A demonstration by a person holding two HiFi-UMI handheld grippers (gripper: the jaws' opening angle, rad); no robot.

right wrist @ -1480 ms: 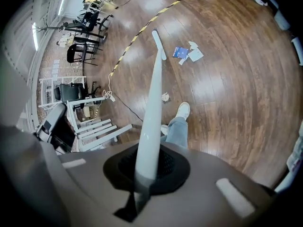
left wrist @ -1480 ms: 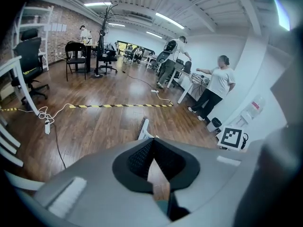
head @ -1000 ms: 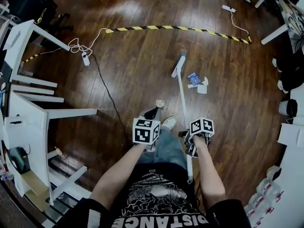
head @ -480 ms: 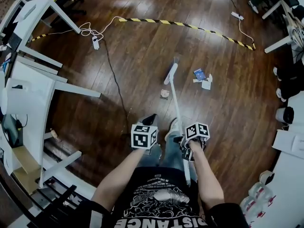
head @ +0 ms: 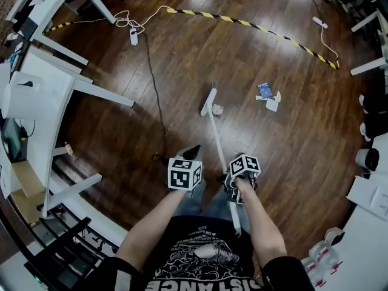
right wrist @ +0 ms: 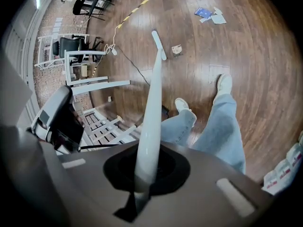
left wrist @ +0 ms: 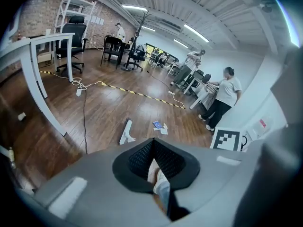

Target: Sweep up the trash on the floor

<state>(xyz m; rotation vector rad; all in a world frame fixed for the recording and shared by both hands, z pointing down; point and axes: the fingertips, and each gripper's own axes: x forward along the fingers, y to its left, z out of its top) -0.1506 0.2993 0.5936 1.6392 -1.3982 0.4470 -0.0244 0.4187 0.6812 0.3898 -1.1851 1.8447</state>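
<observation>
A white-handled broom slants across the wood floor, its head beside a small scrap. My right gripper is shut on the broom handle, which runs up to the head near the scrap. A blue wrapper and white paper lie further right, also seen as wrapper and paper. My left gripper hangs over the person's legs, its jaws shut on nothing. Broom head and wrapper lie ahead.
White tables stand at left with a black chair below them. A black cable, a power strip and yellow-black tape cross the floor. White rolls sit lower right. People stand by distant desks.
The broom head has swung left and nearer, ending right beside the small scrap. The head view has shifted forward. Both grippers keep their hold states.
</observation>
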